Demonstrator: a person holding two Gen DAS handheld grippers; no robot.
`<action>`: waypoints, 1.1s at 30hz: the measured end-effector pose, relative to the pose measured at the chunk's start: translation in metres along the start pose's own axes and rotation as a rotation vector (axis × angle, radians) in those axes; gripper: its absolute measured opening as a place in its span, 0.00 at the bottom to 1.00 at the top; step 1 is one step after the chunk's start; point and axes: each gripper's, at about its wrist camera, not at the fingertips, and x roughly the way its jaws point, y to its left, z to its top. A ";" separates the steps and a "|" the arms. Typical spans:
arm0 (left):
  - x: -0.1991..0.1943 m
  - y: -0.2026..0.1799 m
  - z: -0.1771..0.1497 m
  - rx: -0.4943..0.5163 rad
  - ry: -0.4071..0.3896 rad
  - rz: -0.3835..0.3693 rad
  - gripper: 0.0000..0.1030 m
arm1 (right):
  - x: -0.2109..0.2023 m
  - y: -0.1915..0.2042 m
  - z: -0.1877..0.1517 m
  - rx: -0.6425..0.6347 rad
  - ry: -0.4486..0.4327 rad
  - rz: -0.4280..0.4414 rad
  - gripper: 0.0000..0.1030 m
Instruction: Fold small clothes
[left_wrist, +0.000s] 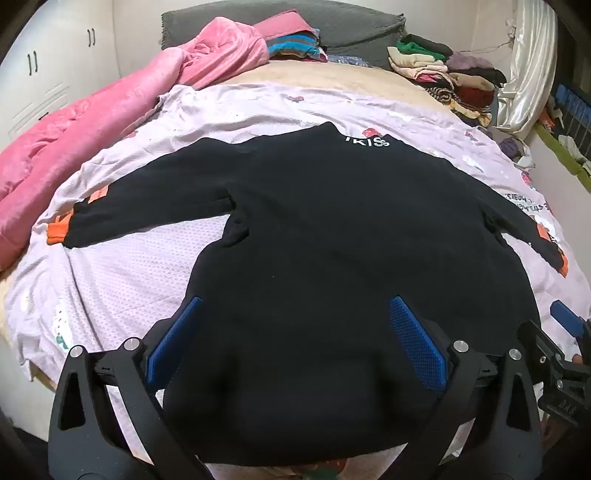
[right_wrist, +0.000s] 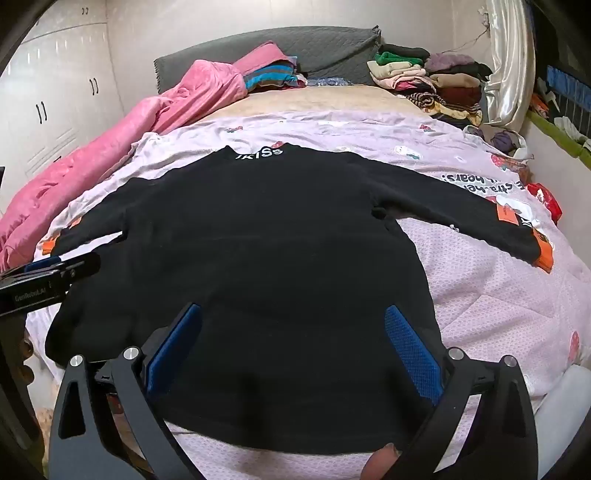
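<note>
The left gripper (left_wrist: 293, 339) and the right gripper (right_wrist: 291, 345) both have their blue-padded fingers spread wide apart, holding nothing, each poised above the hem end of the one black long-sleeved sweatshirt with orange cuffs (left_wrist: 332, 236). Whether the pads touch the cloth cannot be told. The near hem is partly cut off behind the black finger frames. The sweatshirt lies flat, back up, on the pale lilac printed bedsheet (left_wrist: 122, 273), both sleeves spread outward, white lettering at the collar. In the left wrist view the right sleeve's cuff is foreshortened near the edge. Beyond, one crumpled pink plush blanket (left_wrist: 110, 96) lies along the left side, and two heaps of folded clothes (right_wrist: 428, 81) sit by the grey headboard (right_wrist: 325, 48), their pieces too jumbled to count.
</note>
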 end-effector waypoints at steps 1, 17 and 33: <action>0.000 0.000 0.000 0.000 -0.010 0.003 0.91 | 0.000 0.000 0.000 -0.003 0.000 -0.004 0.96; -0.007 -0.003 0.000 0.008 -0.017 -0.003 0.91 | -0.006 0.007 0.002 -0.036 -0.014 -0.021 0.96; -0.007 0.001 -0.001 0.003 -0.020 -0.010 0.91 | -0.005 0.010 0.001 -0.040 -0.010 -0.021 0.96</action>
